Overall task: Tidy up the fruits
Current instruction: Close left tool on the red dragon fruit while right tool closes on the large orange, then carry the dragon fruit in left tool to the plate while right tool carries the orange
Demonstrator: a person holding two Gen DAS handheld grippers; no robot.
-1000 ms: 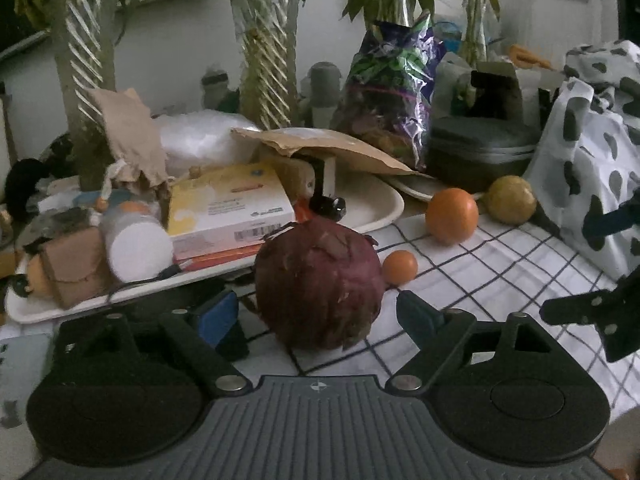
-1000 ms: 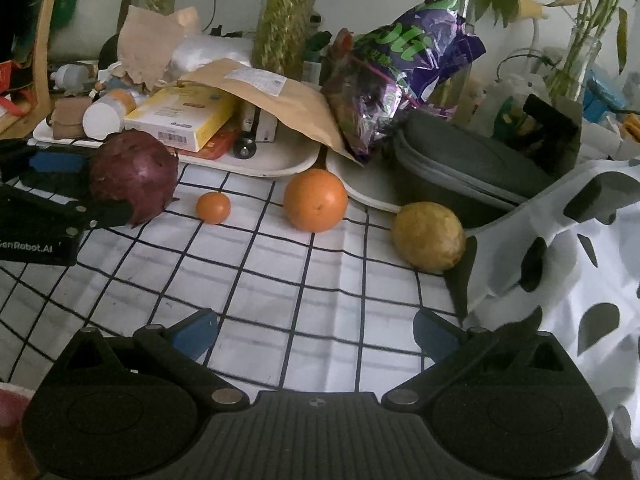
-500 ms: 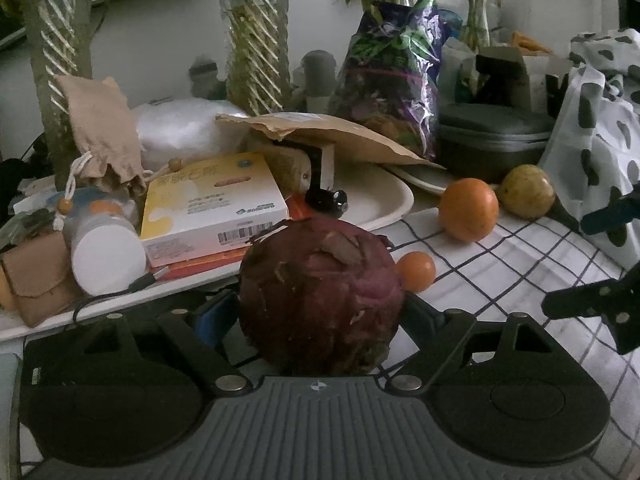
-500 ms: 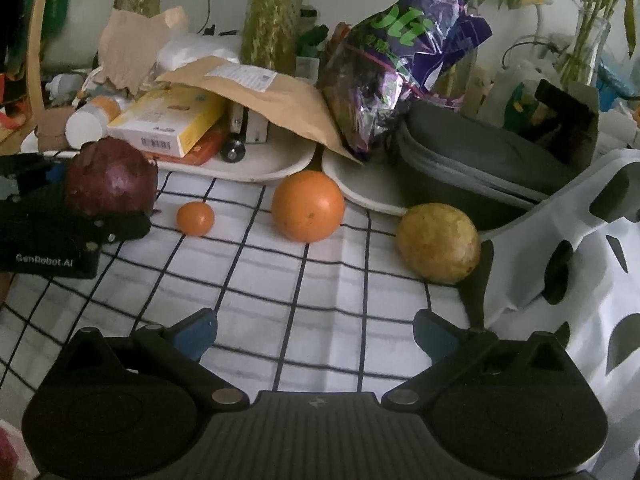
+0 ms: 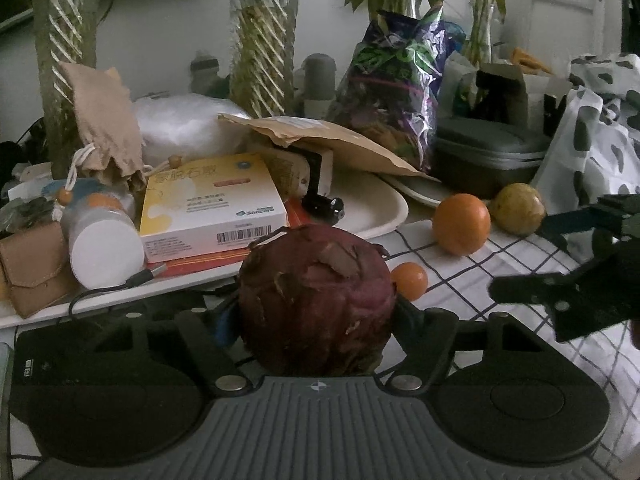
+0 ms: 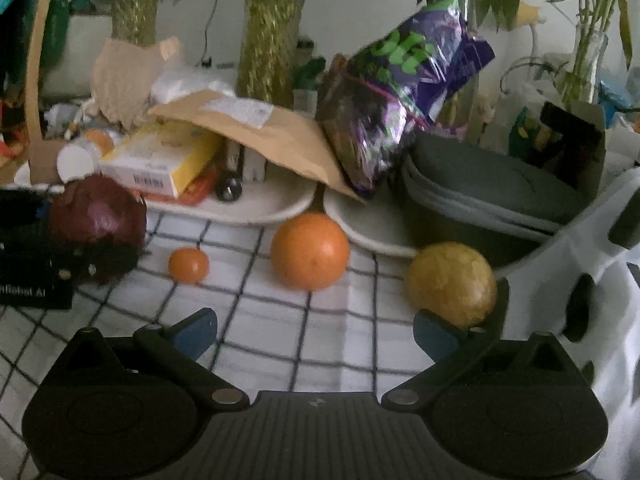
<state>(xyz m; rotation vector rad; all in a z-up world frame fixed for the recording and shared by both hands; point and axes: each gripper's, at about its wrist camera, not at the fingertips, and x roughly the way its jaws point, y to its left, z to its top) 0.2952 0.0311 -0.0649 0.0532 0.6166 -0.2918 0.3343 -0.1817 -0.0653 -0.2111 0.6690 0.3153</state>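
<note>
Dragon fruit (image 5: 316, 300) filled the middle of the left wrist view, dark red and scaly, sitting between the fingers of the left gripper (image 5: 316, 320). A second earlier it had stood farther ahead, with clear gaps on both sides; now the jaws were closing and the fingers sat against both flanks of the fruit, though the contact itself was hidden by its bulk. Just behind its right shoulder lay the small tangerine (image 5: 409, 281), and farther back on the checked cloth (image 5: 472, 280) sat the large orange (image 5: 461, 224) with the yellow-green fruit (image 5: 518, 209) beside it. The cluttered white tray (image 5: 376, 216) with the yellow box (image 5: 212, 208) stood behind, as before. At the right edge the right gripper (image 5: 560, 260) reached farther into the picture than it had a second ago.

From the right wrist view, the right gripper (image 6: 316, 330) stood wide apart with nothing between its blue pads (image 6: 196, 332), only bare cloth. The orange (image 6: 310, 251) and the yellow-green fruit (image 6: 451, 283) loomed closer than a second earlier, the latter now just beyond the right fingertip. The tangerine (image 6: 188, 265) lay left of the orange, and at the far left the dragon fruit (image 6: 98, 220) sat in the left gripper's (image 6: 92, 256) dark fingers, which had drawn in around it.
</note>
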